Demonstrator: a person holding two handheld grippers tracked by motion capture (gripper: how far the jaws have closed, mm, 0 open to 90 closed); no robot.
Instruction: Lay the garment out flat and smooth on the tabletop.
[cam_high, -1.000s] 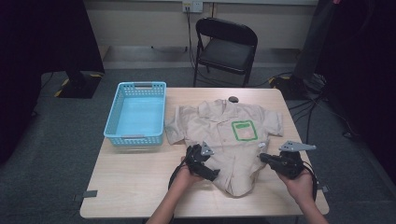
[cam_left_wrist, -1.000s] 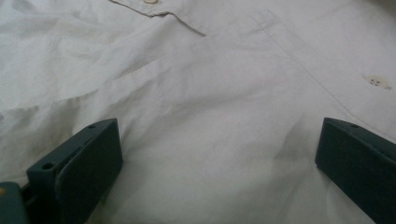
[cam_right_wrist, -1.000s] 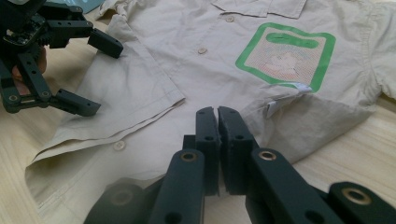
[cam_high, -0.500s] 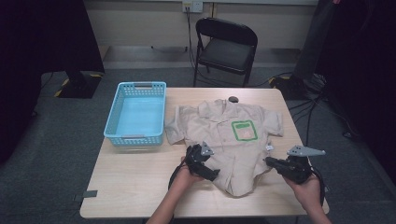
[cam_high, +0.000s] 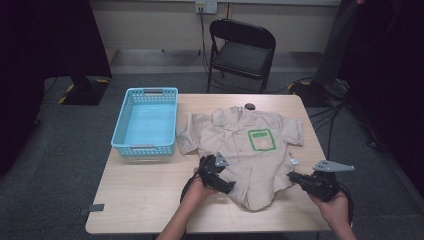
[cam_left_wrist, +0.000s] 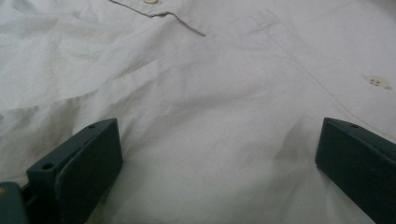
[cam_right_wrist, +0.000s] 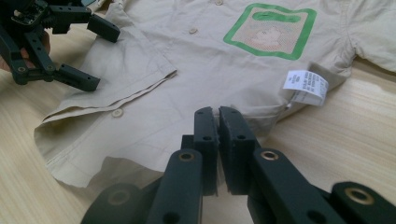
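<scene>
- The beige shirt (cam_high: 245, 150) lay face up, spread across the surface (cam_high: 145, 195), right of the blue basket (cam_high: 145, 122).
- The left gripper (cam_high: 222, 179) had its fingers wide apart over the near-left hem.
- The right gripper (cam_high: 295, 177) had its fingers closed on nothing, beside the near-right hem.
- A good grasp would likely need each side to pinch the hem edge squarely.

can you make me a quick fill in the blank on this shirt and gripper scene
1. The basket left of the shirt is coloured ____.
2. The left gripper has its jaws ____ over the shirt.
3. The right gripper has its jaws ____.
4. The printed patch on the shirt has a ____ border.

Missing words: blue; open; shut; green
</scene>
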